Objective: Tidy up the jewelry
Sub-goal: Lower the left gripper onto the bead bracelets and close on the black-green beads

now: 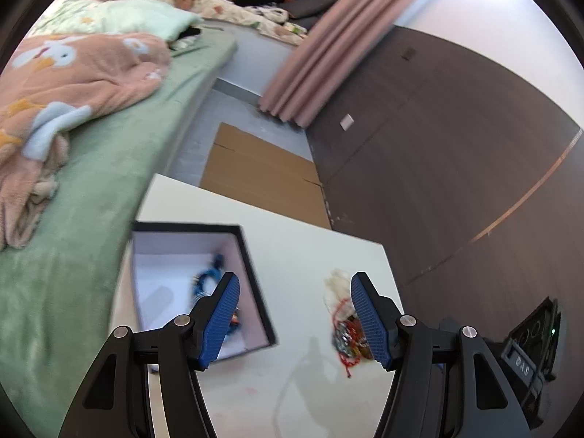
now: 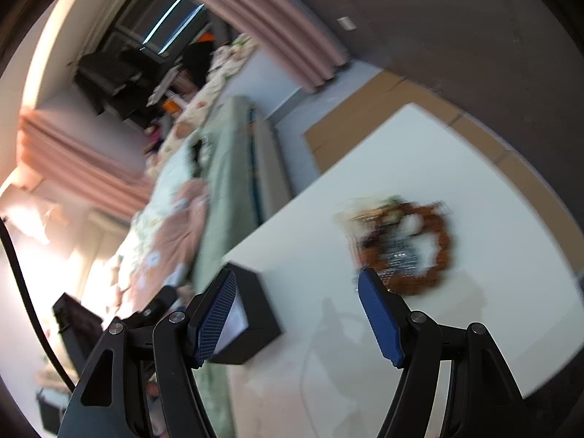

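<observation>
- The black box [image 1: 204,284] on the white surface [image 1: 299,255] holds blue jewelry [image 1: 208,277].
- Right of the box lies a tangled jewelry pile [image 1: 346,325].
- Left claw [image 1: 294,317] and right claw [image 2: 297,314] are both spread, holding nothing.

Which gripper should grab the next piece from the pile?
Probably left. The left gripper is open and empty, its right-hand finger already beside the jewelry pile, with the box next to it. The right gripper, also open and empty, has the pile farther ahead.
</observation>
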Available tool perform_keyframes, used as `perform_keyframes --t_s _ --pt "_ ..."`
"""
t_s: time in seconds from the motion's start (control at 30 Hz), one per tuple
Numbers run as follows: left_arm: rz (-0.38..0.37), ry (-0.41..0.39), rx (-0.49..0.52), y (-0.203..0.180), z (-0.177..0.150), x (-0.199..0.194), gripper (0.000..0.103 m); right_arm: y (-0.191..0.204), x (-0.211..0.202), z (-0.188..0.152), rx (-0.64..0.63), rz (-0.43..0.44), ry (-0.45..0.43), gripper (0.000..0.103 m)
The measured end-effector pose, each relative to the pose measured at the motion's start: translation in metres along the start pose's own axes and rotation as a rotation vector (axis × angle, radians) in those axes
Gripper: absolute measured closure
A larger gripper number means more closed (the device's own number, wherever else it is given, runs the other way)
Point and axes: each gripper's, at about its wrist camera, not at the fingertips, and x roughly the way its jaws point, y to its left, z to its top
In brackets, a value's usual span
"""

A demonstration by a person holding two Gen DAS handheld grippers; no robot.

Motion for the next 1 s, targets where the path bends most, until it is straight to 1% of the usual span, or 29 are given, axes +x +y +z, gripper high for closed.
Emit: perform_keyframes --t_s 0.1,0.2,0.37,0.53,0.7,0.77,0.8,0.87,0.93,1.0 --pt "-0.014 0.018 0.029 -0.013 -0.008 0.007 0.038 -0.015 -0.014 0.004 0.038 -0.044 -0.027 0.033" --pt "-0.025 0.033 0.054 -0.024 -0.016 0.014 0.038 -0.03 -0.023 0.006 0.072 -0.052 -0.03 0.033" --pt "-0.037 0.066 0.1 -0.041 -0.029 0.029 0.038 -0.041 -0.033 0.005 0.08 -0.096 -0.03 0.033" --pt "-0.039 0.098 0.136 -0.053 -0.04 0.043 0.038 -0.048 -0.041 0.007 0.086 -0.103 -0.033 0.033" --pt "-0.015 0.108 0.196 -0.067 -0.046 0.062 0.038 -0.06 -0.044 0.01 0.123 -0.071 -0.026 0.033" --pt "0.006 0.105 0.235 -0.073 -0.047 0.069 0.038 -0.061 -0.044 0.012 0.118 -0.103 -0.022 0.033" --pt "0.012 0.108 0.26 -0.077 -0.048 0.073 0.038 -0.061 -0.043 0.012 0.107 -0.143 -0.022 0.033" --pt "0.014 0.116 0.303 -0.083 -0.05 0.08 0.039 -0.061 -0.041 0.014 0.1 -0.197 -0.026 0.033" --pt "0.012 0.126 0.349 -0.09 -0.053 0.088 0.044 -0.064 -0.038 0.017 0.108 -0.22 -0.015 0.033" --pt "0.009 0.131 0.385 -0.095 -0.055 0.094 0.045 -0.069 -0.036 0.019 0.124 -0.234 -0.002 0.033"
